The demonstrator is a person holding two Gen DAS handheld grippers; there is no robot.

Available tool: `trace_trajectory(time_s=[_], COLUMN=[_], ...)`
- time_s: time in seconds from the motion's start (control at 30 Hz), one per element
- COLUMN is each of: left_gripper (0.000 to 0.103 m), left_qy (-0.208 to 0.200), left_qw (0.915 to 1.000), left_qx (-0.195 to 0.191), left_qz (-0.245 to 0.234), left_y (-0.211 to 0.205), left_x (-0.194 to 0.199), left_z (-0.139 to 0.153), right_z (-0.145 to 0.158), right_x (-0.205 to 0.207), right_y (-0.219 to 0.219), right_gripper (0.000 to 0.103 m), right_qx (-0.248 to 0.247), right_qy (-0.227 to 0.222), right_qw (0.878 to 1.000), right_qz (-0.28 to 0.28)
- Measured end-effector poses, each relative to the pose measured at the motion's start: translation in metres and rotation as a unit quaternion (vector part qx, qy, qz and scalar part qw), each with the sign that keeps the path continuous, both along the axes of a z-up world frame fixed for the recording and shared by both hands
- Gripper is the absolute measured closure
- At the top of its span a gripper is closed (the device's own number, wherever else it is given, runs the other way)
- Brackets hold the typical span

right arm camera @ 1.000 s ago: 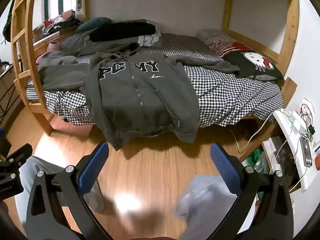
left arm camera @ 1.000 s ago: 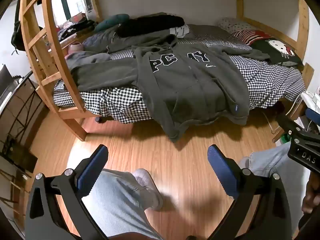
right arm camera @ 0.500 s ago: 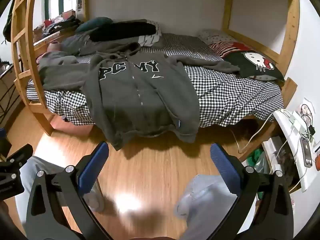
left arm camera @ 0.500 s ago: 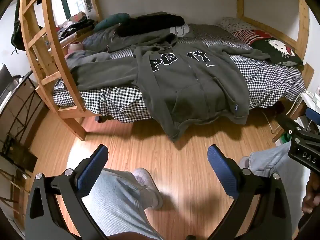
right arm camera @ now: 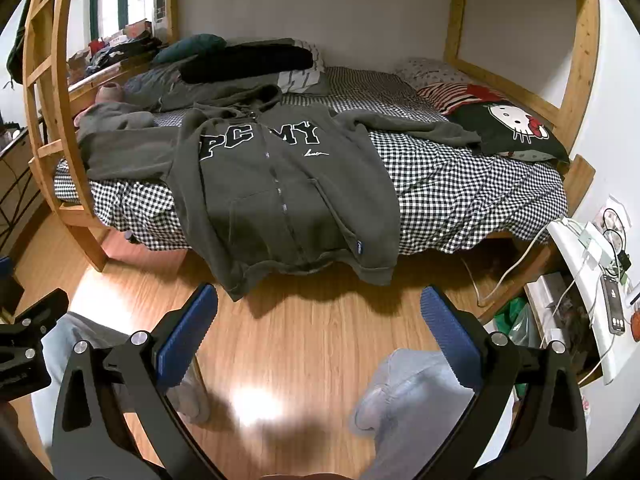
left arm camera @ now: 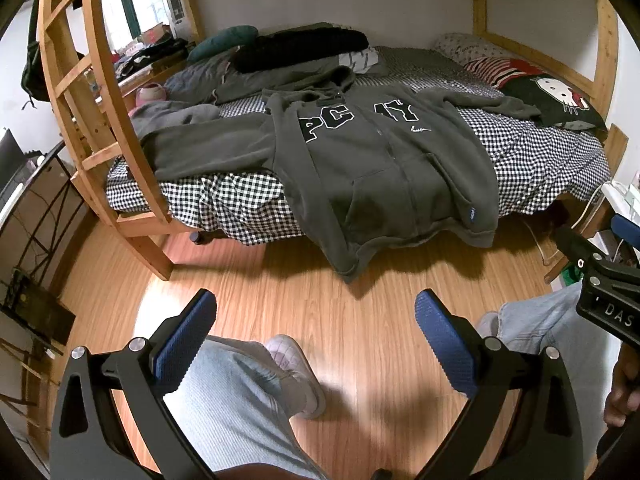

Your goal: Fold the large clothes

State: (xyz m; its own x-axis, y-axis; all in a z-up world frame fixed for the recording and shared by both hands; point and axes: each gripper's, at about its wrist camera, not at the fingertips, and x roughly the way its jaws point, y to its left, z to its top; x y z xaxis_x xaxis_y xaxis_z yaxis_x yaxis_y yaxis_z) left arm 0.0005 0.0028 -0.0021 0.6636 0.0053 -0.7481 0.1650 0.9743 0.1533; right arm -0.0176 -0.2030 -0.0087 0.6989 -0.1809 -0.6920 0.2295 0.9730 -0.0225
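Hoodie (left arm camera: 384,168): lying unfolded, face up across the bed (left arm camera: 540,160), hem hanging over the edge; we are holding left gripper (left arm camera: 316,334) and right gripper (right arm camera: 318,330) back above the floor, jaws released, every fold remaining.

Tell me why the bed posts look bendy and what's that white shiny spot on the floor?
Left wrist view: the fisheye lens bows the wooden ladder. Right wrist view: the spot is glare on the glossy wood floor, slightly blurred.
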Motion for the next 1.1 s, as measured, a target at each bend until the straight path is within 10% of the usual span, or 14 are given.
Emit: trace_trajectory(time_s=[1.1], left_gripper=[0.005], left_qy=[0.008], left_qw=[0.9999], left_qx=[0.006], left_qz=[0.0], left_y=[-0.0006], left_x=[0.0005], left_z=[-0.0019], right_z=[0.0003], right_x=[-0.0002], right_y=[-0.001], right_gripper=[0.003], right_qx=[0.002], right_qy=[0.001], right_qw=[1.0], right_qz=[0.001])
